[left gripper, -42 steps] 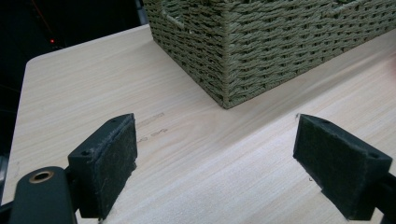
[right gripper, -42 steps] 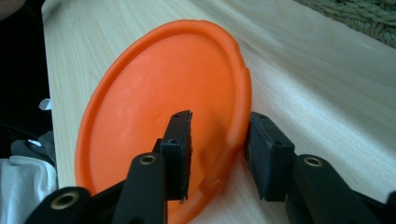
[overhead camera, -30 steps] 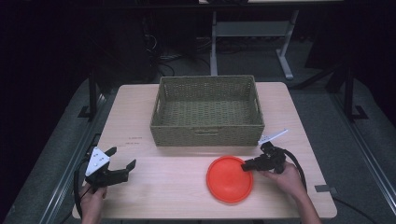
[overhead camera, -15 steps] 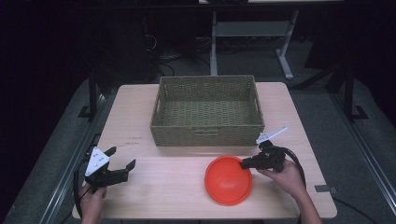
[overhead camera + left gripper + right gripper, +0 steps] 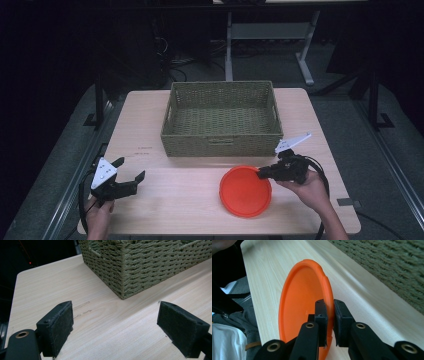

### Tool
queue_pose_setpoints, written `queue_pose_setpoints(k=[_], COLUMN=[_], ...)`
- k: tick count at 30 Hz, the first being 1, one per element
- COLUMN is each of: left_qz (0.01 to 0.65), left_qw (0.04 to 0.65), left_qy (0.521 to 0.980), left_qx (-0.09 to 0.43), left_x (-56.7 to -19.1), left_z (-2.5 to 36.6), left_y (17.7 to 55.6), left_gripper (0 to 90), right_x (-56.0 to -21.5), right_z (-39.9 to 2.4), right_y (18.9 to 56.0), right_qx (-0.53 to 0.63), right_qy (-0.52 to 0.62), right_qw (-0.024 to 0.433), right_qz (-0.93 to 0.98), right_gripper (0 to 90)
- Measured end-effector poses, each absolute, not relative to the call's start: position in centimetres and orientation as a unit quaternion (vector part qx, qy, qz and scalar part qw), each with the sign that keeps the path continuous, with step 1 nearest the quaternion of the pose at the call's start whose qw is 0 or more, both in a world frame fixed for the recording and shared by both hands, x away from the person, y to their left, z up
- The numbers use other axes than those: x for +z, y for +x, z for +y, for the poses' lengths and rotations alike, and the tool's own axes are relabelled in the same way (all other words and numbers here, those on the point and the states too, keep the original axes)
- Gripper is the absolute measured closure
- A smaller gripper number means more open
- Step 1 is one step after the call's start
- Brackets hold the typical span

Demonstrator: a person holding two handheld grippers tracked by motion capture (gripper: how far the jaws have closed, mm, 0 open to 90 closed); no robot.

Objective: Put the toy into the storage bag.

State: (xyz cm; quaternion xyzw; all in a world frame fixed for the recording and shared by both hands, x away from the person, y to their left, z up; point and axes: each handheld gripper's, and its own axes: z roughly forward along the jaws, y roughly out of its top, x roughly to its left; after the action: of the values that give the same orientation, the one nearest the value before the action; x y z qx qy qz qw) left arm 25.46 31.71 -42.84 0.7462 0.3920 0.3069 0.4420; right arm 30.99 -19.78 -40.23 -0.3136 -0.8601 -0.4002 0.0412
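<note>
An orange round plate (image 5: 246, 192) sits near the table's front edge, right of centre. My right gripper (image 5: 260, 173) is shut on its right rim, so that side tilts up off the wood. In the right gripper view both pads (image 5: 331, 312) pinch the thin rim of the plate (image 5: 302, 295). My left gripper (image 5: 131, 169) is at the front left of the table, open, with nothing between its jaws. In the left gripper view its wide-apart pads (image 5: 117, 317) frame bare wood.
A woven green-grey basket (image 5: 220, 141) stands at the middle back of the table, with nothing visible inside. Its corner (image 5: 140, 265) lies ahead of the left gripper and its wall (image 5: 387, 265) runs beside the plate. The table's front edge is close to both hands.
My right gripper has closed on the plate's rim and risen slightly, lifting that side of the plate. The left gripper has stayed in place.
</note>
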Motion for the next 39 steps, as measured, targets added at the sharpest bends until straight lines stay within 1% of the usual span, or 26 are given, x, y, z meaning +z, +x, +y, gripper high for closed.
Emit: queue_pose_setpoints(k=[10,15,30,39], left_qz=[0.392,0.393,0.388,0.386], left_qw=[0.443,0.440,0.441,0.440], left_qy=[0.745,0.746,0.749,0.751], left_qx=[0.308,0.308,0.306,0.306], left_x=[-42.8,-42.8,-42.8,-42.8], left_z=[31.7,31.7,31.6,31.6], left_y=[25.4,25.4,25.5,25.5], left_gripper=[13.0,13.0,13.0,13.0], right_x=[-38.3,-37.1,-34.1,-32.4], right_z=[-19.9,-19.9,-20.2,-20.0], right_y=[30.7,30.6,31.3,31.9], right_qx=[-0.403,-0.400,-0.415,-0.419], right_qy=[-0.313,-0.310,-0.310,-0.311], right_qw=[0.031,0.015,0.000,-0.001], right_qz=[-0.860,-0.862,-0.856,-0.853], right_gripper=[82.0,81.9,81.9,81.9])
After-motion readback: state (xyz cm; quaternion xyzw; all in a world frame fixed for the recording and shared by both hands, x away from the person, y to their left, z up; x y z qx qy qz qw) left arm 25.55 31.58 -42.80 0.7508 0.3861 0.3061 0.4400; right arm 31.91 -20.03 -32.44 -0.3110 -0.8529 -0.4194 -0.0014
